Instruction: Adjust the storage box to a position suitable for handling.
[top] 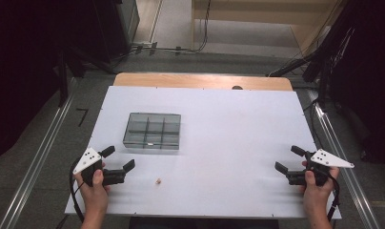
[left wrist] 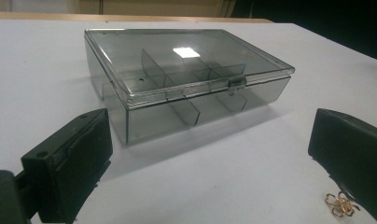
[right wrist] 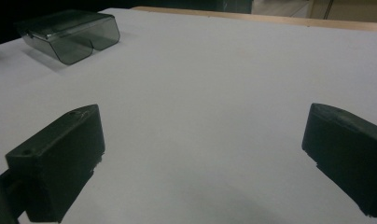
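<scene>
A smoky clear plastic box [top: 152, 130] with inner dividers and a shut lid sits on the white table [top: 228, 124], left of centre. In the left gripper view the box [left wrist: 186, 79] lies just ahead, latch facing me. A small gold flower-shaped trinket [top: 157, 181] lies near the front edge, seen as the trinket [left wrist: 340, 204] beside the right jaw. My left gripper [top: 118, 158] is open at the front left, nothing between its jaws. My right gripper [top: 289, 159] is open at the front right, over bare table; its view catches the box [right wrist: 70, 32] far off to the left.
A wooden strip [top: 202, 81] borders the table's far edge. Dark stands and cables [top: 319, 62] flank the table on the grey floor. Bare white surface spans the middle and right of the table.
</scene>
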Tool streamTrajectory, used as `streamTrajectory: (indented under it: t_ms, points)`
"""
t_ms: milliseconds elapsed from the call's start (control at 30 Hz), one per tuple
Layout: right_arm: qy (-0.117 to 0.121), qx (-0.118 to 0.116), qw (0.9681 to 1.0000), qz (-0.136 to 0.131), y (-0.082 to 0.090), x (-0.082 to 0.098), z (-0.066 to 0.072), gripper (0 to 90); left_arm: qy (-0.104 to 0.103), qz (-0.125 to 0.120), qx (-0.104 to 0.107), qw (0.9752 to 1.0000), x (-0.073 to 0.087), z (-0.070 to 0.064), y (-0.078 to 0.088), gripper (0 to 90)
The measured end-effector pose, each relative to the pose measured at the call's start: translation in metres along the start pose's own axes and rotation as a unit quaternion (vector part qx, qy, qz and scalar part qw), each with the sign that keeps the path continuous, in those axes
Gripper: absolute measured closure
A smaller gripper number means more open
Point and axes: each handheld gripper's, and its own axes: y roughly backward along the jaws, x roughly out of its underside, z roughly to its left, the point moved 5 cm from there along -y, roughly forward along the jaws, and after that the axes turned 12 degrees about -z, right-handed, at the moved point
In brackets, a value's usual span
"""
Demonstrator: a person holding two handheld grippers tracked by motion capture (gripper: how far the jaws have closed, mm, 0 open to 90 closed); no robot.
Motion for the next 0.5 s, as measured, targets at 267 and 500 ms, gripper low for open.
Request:
streamTrajectory:
  t_ms: [267,500]
  points:
    - [0.011,0.005,0.9999,0.012,-0.0041,0.0017,0.0011,0.0,-0.008,0.016,-0.011,0.9998,0.0016,-0.0016,-0.0043,0.0]
    - [-0.005,-0.006,1.0000,0.003,-0.0044,0.0003,-0.0020,0.0,0.000,0.021,-0.016,0.9996,-0.0009,0.0010,-0.0040,3.0]
